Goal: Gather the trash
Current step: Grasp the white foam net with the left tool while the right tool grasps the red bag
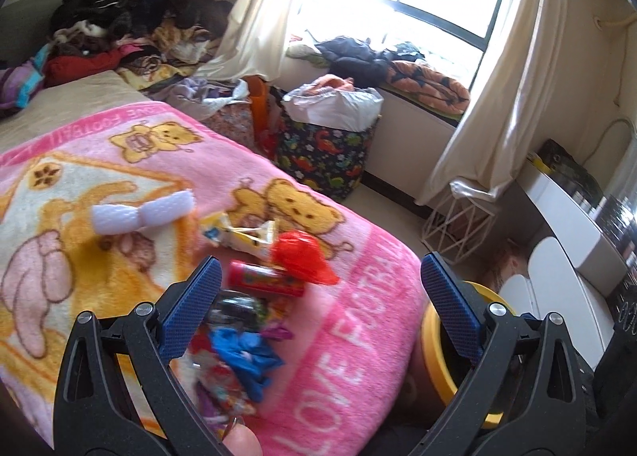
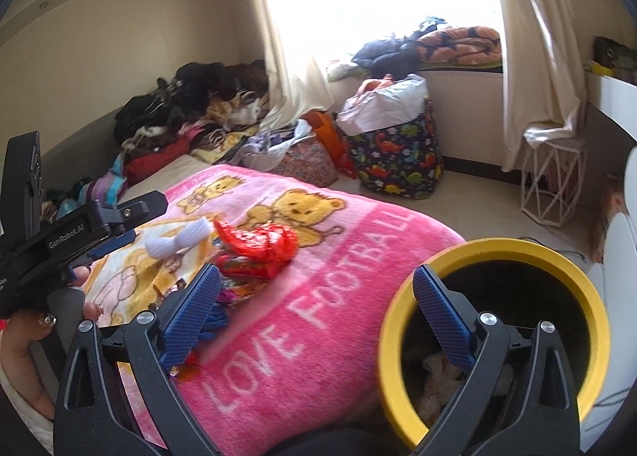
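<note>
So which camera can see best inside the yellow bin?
The right wrist view: the yellow bin shows its whole rim and something pale at the bottom. The left wrist view catches only a sliver of it behind the finger.

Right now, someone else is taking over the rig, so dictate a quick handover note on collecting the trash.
Left gripper: jaws open, empty, over the litter.
Right gripper: jaws open, empty, at the yellow-rimmed bin.
On the pink blanket: red wrapper, red tube, yellow wrapper, white bow-shaped piece, blue crumpled piece and smaller scraps.
Done: something pale already lies in the bin.
Left: move the litter from the blanket into the bin.
</note>
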The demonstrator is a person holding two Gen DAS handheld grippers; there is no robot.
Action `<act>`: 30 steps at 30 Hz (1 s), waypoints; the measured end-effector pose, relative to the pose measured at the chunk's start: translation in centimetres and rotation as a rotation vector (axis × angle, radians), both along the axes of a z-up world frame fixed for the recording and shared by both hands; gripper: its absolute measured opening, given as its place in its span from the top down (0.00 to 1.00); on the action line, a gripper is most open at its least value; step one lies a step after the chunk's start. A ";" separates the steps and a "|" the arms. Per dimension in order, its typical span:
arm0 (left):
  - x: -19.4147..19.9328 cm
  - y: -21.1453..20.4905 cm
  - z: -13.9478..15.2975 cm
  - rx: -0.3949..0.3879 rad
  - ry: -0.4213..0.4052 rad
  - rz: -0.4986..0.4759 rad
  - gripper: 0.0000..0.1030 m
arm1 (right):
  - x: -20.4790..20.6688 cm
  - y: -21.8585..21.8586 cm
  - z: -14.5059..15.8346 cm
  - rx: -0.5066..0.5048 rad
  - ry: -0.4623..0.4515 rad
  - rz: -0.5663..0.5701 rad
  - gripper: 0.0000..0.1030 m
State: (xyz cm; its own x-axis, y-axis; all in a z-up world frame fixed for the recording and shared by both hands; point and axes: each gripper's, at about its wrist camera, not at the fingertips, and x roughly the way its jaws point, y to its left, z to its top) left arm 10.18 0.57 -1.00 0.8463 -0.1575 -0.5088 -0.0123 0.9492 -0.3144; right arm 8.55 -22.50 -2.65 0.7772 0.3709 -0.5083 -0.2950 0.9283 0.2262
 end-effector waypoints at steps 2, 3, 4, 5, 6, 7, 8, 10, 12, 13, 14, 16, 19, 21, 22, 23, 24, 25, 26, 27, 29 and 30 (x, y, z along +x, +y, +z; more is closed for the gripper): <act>0.1 1.3 -0.2 -0.010 0.005 0.028 0.11 | 0.5 1.1 0.1 -0.013 -0.006 0.024 0.08; 0.1 1.8 -0.2 -0.012 0.006 0.041 0.11 | 0.8 1.9 0.1 -0.023 -0.007 0.037 0.08; 0.1 2.5 -0.3 -0.014 0.006 0.058 0.11 | 1.2 2.5 0.1 -0.028 -0.007 0.051 0.08; 0.1 3.1 -0.4 -0.015 0.007 0.072 0.11 | 1.4 3.1 0.0 -0.030 -0.006 0.062 0.08; 0.2 3.7 -0.5 -0.016 0.008 0.086 0.11 | 1.8 3.7 -0.1 -0.038 -0.004 0.073 0.08; 0.3 4.4 -0.6 -0.020 0.010 0.102 0.11 | 2.2 4.4 -0.1 -0.046 -0.003 0.084 0.08; 0.3 5.2 -0.8 -0.024 0.013 0.119 0.11 | 2.5 4.8 -0.2 -0.052 -0.004 0.094 0.08; 0.4 6.7 -1.1 -0.034 0.019 0.151 0.11 | 3.5 6.2 -0.4 -0.073 -0.004 0.116 0.08; 0.4 7.8 -1.4 -0.037 0.025 0.173 0.11 | 4.2 7.3 -0.8 -0.092 -0.001 0.138 0.08; 0.5 8.7 -1.7 -0.037 0.030 0.192 0.11 | 4.7 8.0 -1.1 -0.104 0.001 0.149 0.08; 0.4 9.2 -1.8 -0.037 0.032 0.202 0.11 | 5.0 8.5 -1.3 -0.111 0.003 0.158 0.08; 0.6 10.5 -2.3 -0.037 0.040 0.229 0.11 | 5.9 9.6 -1.8 -0.130 0.012 0.171 0.08; 0.8 12.3 -2.8 -0.043 0.051 0.254 0.11 | 7.3 11.0 -2.7 -0.153 0.031 0.187 0.08; 1.2 13.9 -3.6 -0.060 0.067 0.270 0.11 | 8.1 11.8 -3.3 -0.178 0.046 0.201 0.08; 1.4 14.6 -3.9 -0.065 0.077 0.281 0.11 | 8.5 12.2 -3.7 -0.197 0.051 0.209 0.08; 1.6 15.3 -4.1 -0.072 0.085 0.289 0.11 | 9.0 12.7 -4.0 -0.219 0.056 0.210 0.08; 1.9 15.8 -4.4 -0.079 0.090 0.293 0.11 | 9.3 13.0 -4.3 -0.227 0.059 0.213 0.08; 2.3 16.7 -4.8 -0.091 0.099 0.302 0.11 | 9.6 13.3 -4.5 -0.233 0.063 0.215 0.08; 2.5 17.1 -5.0 -0.094 0.105 0.310 0.11 | 9.9 13.6 -4.7 -0.240 0.067 0.214 0.08; 2.9 17.9 -5.5 -0.102 0.117 0.324 0.11 | 10.2 13.9 -5.0 -0.249 0.073 0.211 0.08; 3.5 18.9 -6.4 -0.119 0.136 0.344 0.11 | 10.9 14.3 -5.4 -0.262 0.086 0.207 0.08; 3.7 19.4 -6.9 -0.132 0.149 0.355 0.11 | 11.3 14.6 -5.6 -0.267 0.091 0.207 0.08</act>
